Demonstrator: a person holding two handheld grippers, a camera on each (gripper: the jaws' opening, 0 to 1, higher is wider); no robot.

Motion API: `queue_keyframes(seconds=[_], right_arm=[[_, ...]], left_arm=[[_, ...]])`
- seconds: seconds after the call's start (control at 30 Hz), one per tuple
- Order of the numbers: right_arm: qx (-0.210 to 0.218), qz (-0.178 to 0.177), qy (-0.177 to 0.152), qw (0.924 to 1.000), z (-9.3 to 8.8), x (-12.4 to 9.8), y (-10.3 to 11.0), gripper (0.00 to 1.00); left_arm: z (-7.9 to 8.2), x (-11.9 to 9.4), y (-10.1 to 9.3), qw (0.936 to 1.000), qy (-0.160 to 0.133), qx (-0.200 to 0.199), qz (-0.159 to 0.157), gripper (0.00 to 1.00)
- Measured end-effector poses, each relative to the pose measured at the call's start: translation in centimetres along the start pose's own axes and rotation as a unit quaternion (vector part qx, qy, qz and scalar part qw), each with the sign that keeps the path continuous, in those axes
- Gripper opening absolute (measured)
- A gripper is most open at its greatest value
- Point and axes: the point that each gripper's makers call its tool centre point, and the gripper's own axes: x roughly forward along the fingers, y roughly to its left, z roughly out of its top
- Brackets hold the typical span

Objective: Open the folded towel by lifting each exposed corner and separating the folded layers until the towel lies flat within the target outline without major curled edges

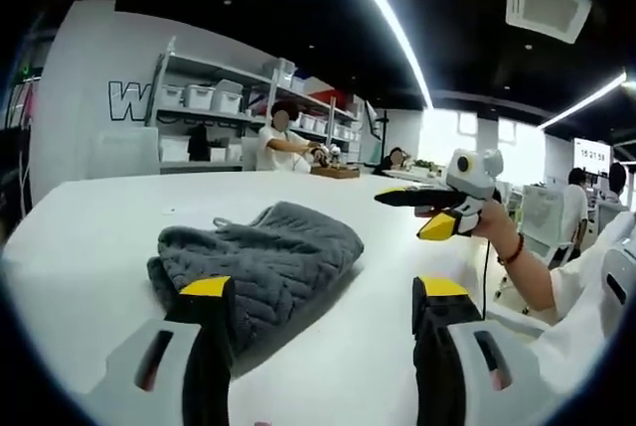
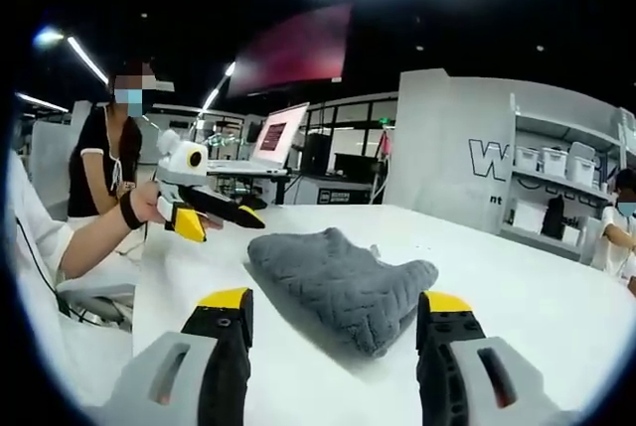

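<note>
Grey and quilted, the towel (image 1: 266,259) is seen lying folded and bunched on the white table (image 1: 119,217), with a small loop of cord showing at its far edge. In the left gripper view the left gripper (image 1: 323,297) is held low over the table with its jaws spread wide; the left jaw's yellow tip overlaps the near edge of the towel, though contact cannot be confirmed, and nothing is held between the jaws. The right gripper (image 1: 429,210) is seen from the side in that view, raised above the table to the right of the towel and well apart from it, held in a hand with a red bracelet at the wrist.

In the right gripper view the right gripper (image 2: 333,312) is shown with its jaws spread and empty, the towel (image 2: 343,282) lying between and beyond the two yellow tips. The left gripper (image 2: 214,215) is seen at the left of that view, near the towel's far corner, gripped by a hand with a dark wristband. Shelves (image 1: 214,108) with white bins stand against the far wall, and a person (image 2: 107,153) in a dark top stands behind the table.
</note>
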Motion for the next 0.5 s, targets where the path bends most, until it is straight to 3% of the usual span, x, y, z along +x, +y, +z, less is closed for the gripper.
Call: queue_keyframes(seconds=[0.5], right_arm=[[0.009,-0.002,0.004,1.0,0.2,1.0,-0.7,0.63]], left_arm=[[0.6,-0.1,1.4,0.9998,0.006,-0.004,0.017,0.71]])
